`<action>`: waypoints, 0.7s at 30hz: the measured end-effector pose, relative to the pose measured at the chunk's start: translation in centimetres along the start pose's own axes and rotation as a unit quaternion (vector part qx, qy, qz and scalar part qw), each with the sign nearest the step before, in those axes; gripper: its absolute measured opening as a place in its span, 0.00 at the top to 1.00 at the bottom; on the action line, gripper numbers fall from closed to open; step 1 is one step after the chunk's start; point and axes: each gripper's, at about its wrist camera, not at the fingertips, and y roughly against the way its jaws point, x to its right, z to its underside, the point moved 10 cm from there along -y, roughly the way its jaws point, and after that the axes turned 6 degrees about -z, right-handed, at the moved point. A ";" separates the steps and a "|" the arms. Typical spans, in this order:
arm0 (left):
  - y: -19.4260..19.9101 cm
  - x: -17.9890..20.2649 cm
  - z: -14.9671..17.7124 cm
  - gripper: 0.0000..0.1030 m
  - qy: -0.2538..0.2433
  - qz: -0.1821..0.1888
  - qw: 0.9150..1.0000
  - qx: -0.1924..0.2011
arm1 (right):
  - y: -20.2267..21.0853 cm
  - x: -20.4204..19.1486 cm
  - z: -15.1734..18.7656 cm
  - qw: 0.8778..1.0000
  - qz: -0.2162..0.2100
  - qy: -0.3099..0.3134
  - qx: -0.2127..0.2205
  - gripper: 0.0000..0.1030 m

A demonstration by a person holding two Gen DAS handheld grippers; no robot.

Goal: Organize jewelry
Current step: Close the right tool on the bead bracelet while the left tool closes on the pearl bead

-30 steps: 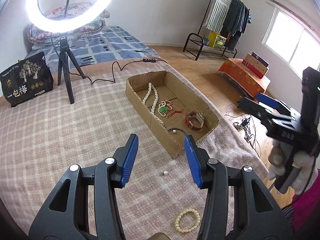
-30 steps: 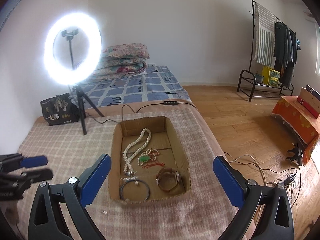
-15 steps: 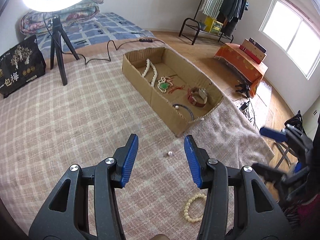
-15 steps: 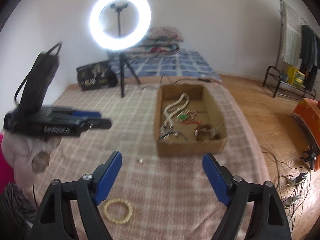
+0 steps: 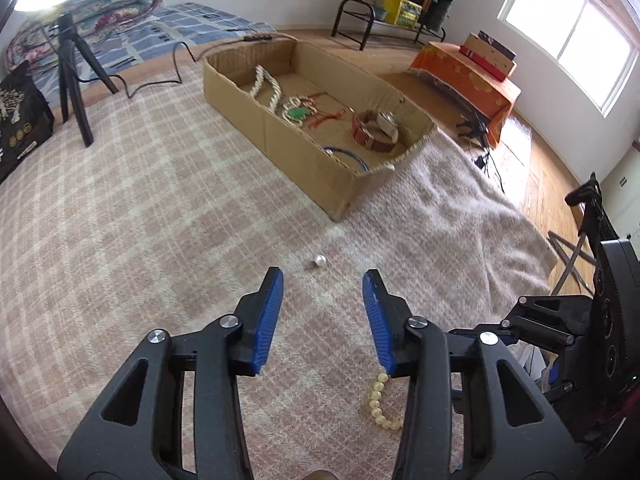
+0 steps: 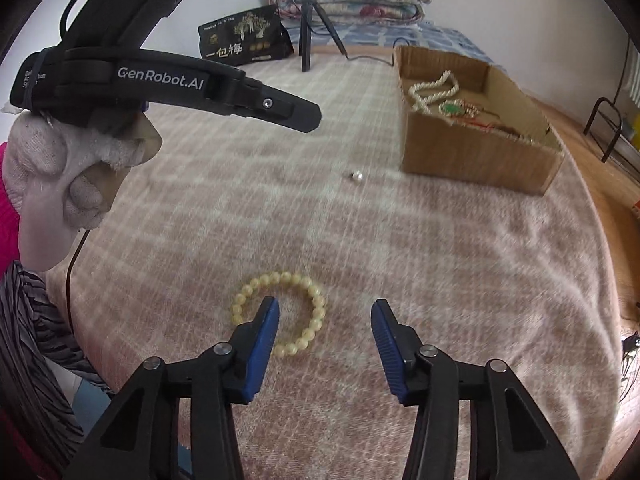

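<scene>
1. Jewelry is mostly sorted; a pearl necklace (image 5: 266, 88), green pendant (image 5: 298, 112) and red watch (image 5: 374, 130) lie in the cardboard box (image 5: 296, 160) on the bed.
2. Left out on the blanket (image 5: 120, 220): a loose pearl (image 5: 320, 260) near the box; a yellow bead bracelet (image 6: 280, 312) nearer the person.
3. Right hand-held gripper (image 6: 324, 312) has been closing, released and empty, one finger above the bracelet's ring; left hand-held gripper (image 5: 322, 284) likewise narrowing, empty, short of the pearl.

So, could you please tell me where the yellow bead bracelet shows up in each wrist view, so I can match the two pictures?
Left wrist view: the yellow bead bracelet lies low and right of centre on the blanket, partly hidden behind the gripper's right-hand finger.
Right wrist view: the bracelet lies low and left of centre, a full ring with the left-hand fingertip over it.
Shared landmark: the small pearl lying short of the cardboard box.
</scene>
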 end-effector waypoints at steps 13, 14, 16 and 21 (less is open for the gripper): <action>-3.1 1.2 0.1 0.64 -0.041 -0.008 0.999 -0.016 | -1.2 0.6 1.0 1.000 -0.010 -0.020 -0.014 0.65; -3.4 1.2 0.0 0.64 -0.049 -0.012 0.999 -0.017 | -1.2 0.6 1.0 1.000 -0.010 -0.022 -0.013 0.66; -3.9 1.3 0.0 0.64 -0.065 -0.017 0.998 -0.018 | -1.2 0.7 1.0 1.000 -0.010 -0.022 -0.014 0.66; -4.7 1.9 -0.4 0.68 -0.092 -0.012 0.996 -0.020 | -1.5 0.6 1.0 1.000 -0.009 -0.021 -0.014 0.66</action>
